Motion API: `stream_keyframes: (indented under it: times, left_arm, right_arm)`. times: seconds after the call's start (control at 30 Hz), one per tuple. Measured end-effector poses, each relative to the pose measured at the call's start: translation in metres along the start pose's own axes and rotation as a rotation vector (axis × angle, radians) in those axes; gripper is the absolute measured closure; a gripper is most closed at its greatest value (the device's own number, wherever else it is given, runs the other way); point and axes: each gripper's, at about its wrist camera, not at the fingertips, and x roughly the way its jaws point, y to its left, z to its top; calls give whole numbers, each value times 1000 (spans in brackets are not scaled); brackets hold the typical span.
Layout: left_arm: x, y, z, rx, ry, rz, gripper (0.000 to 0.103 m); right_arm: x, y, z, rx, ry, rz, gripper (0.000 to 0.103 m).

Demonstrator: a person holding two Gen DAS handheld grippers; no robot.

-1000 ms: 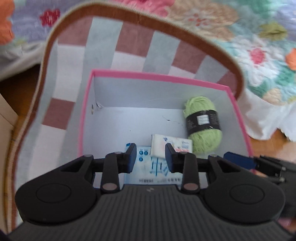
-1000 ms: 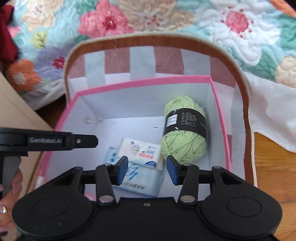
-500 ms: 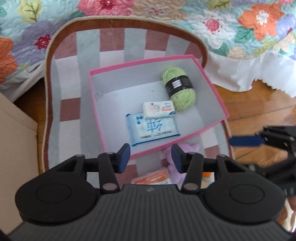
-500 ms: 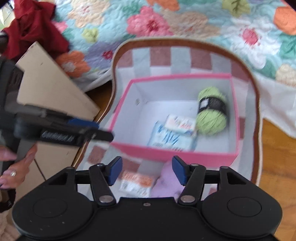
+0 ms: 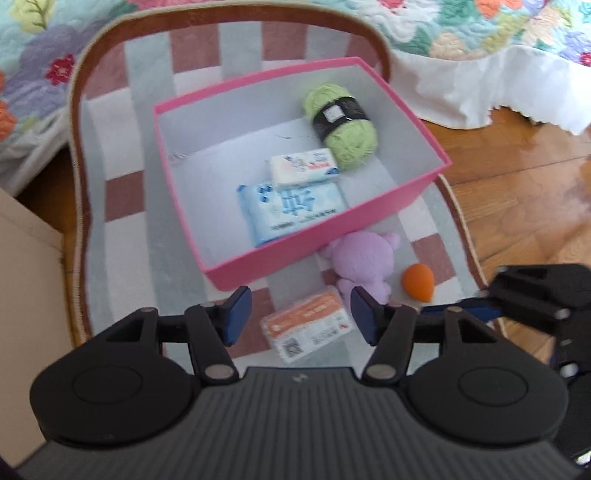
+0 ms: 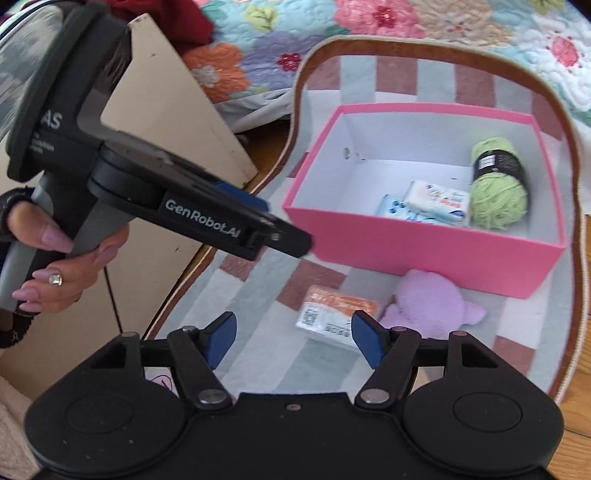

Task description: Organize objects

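Note:
A pink box (image 5: 325,240) (image 6: 424,254) sits on a striped rug and holds a green yarn ball (image 5: 343,125) (image 6: 496,184), a white tissue pack (image 5: 303,166) (image 6: 437,199) and a blue wipes pack (image 5: 291,206) (image 6: 391,210). In front of the box lie an orange-and-white packet (image 5: 310,328) (image 6: 332,314), a purple plush toy (image 5: 364,262) (image 6: 432,302) and an orange egg-shaped sponge (image 5: 417,280). My left gripper (image 5: 299,314) hovers above the packet, its jaws opening and empty. My right gripper (image 6: 291,339) hangs over the rug with jaws opening, nothing between them.
The striped rug (image 5: 122,229) (image 6: 251,306) has a brown border. A floral quilt (image 5: 461,33) (image 6: 424,22) hangs at the back. A beige cardboard panel (image 5: 22,280) (image 6: 177,122) stands on the left. Wooden floor (image 5: 517,177) lies to the right. A hand (image 6: 74,266) holds the left gripper's handle.
Both grippers pulled back out of the pink box and rose, jaws widening. The packet, plush toy and orange sponge in front of the box came into view.

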Motion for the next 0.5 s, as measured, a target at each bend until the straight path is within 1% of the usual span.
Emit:
stream_keyframes:
  times: [0.1,0.2,0.37,0.43,0.5]
  left_arm:
    - [12,0,-5,-3,24,-4,43]
    - [28,2,-13,-12,50,1,43]
    - [49,6,-29,-98,39,7,43]
    - [55,13,-32,-149,28,-18,42]
    - [63,19,-36,-176,32,-28,40]
  right_arm:
    - [19,-1,-5,-21,16,11,27]
    - [40,-6,-9,-38,34,-22,27]
    - [67,-19,-16,-20,59,-14,27]
    - [78,-23,-18,-25,77,-35,27]
    - [88,-28,-20,-10,92,-51,27]
